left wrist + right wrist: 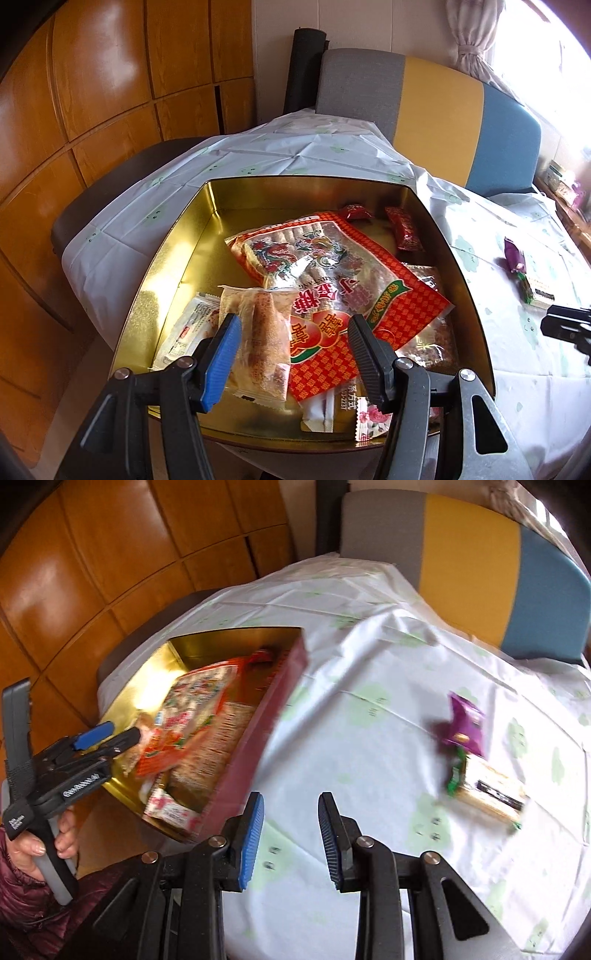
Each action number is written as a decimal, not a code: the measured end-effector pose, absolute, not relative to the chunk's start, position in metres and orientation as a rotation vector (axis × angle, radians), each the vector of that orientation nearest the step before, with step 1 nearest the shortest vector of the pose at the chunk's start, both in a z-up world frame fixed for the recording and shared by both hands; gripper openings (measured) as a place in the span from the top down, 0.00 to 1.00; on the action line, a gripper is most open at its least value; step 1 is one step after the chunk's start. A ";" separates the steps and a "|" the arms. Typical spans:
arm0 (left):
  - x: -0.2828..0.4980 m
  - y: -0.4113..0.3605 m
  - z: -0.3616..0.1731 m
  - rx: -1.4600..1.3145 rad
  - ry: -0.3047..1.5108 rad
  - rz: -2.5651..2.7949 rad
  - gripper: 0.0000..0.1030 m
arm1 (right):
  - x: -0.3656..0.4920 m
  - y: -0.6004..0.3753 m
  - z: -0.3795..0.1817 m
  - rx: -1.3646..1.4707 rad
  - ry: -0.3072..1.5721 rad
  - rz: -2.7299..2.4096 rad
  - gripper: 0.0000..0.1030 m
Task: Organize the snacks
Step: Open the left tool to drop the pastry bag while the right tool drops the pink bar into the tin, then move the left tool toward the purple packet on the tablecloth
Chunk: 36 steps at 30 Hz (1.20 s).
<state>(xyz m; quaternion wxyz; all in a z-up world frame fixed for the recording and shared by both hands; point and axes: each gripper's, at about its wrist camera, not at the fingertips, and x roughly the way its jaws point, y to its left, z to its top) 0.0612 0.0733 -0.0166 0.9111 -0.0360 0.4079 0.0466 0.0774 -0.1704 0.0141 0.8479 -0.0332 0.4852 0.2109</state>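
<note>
Your left claw (pixel 293 328): open wide, empty, above a clear-wrapped pastry (pixel 260 341) in the glossy gold tin (pixel 173 254). Your right claw (pixel 291 814): parted narrowly, empty, over the desk (pixel 369 720). Right: crinkled purple packet (pixel 463 725), flat boxed snack (pixel 491 792).

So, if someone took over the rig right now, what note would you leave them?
Left gripper: open, nothing held, above the gold-lined snack tin.
Right gripper: empty, jaws parted, over the white tablecloth.
Done: the big red patterned bag, small red sweets and clear-wrapped pastries are in the tin.
Left: the purple packet and the green-ended packet lie on the cloth.
</note>
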 end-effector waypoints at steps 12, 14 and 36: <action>0.060 0.049 -0.010 -0.029 0.840 0.041 0.41 | 0.077 -0.266 0.007 -0.049 1.058 0.215 0.69; 0.059 0.044 -0.008 -0.021 0.839 0.023 0.41 | 0.080 -0.280 0.006 -0.046 1.062 0.175 0.67; 0.075 -0.068 0.006 0.129 0.844 -0.196 0.31 | 0.087 -0.401 -0.006 0.206 1.079 -0.243 0.64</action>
